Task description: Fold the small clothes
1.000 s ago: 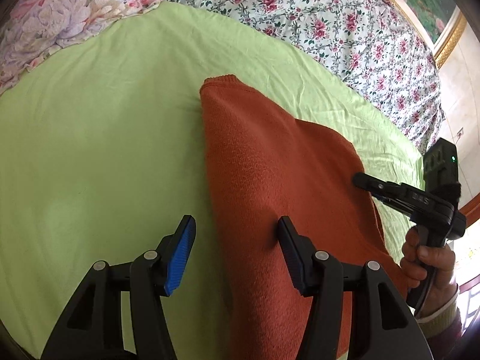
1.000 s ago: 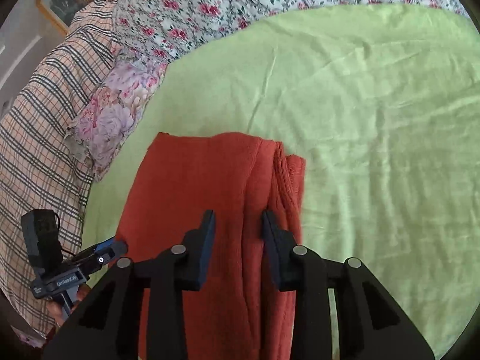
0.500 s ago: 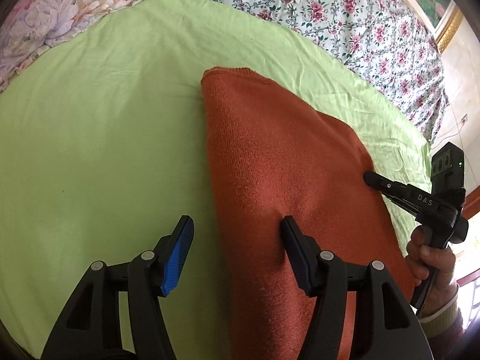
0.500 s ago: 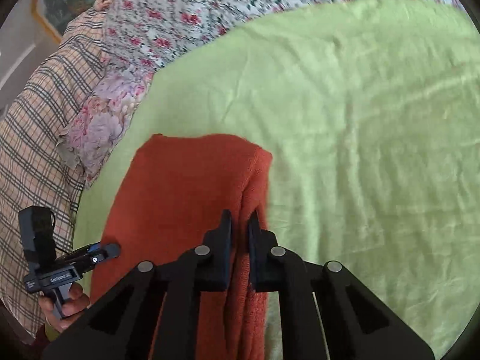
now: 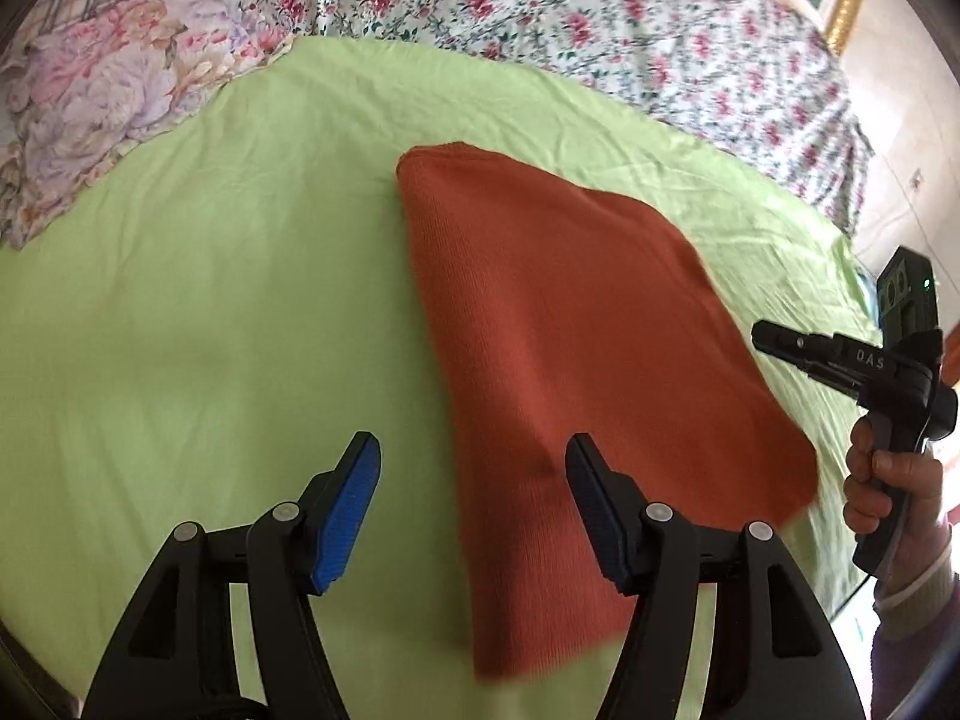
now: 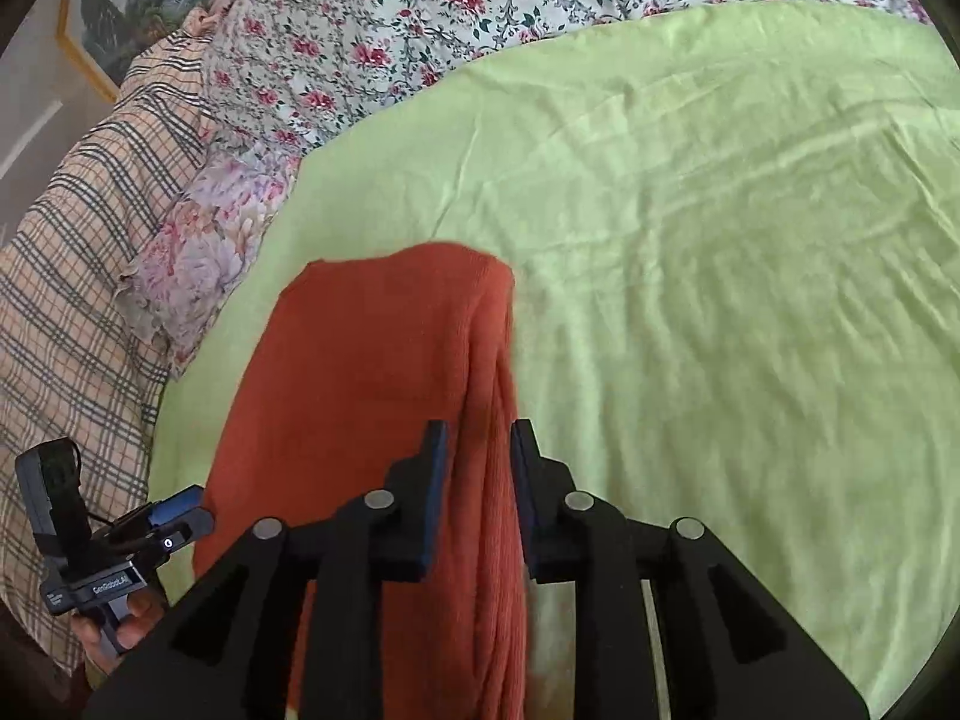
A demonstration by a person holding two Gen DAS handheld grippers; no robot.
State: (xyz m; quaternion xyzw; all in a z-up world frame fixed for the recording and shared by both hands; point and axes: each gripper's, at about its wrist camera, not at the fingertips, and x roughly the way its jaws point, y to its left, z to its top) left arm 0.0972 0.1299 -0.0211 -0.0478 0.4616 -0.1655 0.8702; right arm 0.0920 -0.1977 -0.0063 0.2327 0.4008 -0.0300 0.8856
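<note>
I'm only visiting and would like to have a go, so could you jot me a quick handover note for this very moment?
Left gripper: jaws wide, empty, straddling the near left edge of the folded rust-orange knitted garment.
Right gripper: jaws have just been opening; the garment's folded right edge lies between them, not clearly pinched.
Garment lies on the light green sheet, which is spread over the floral bedspread.
Done: it is already folded lengthwise into a narrow panel.
Left: probably one more fold across, then smoothing.
</note>
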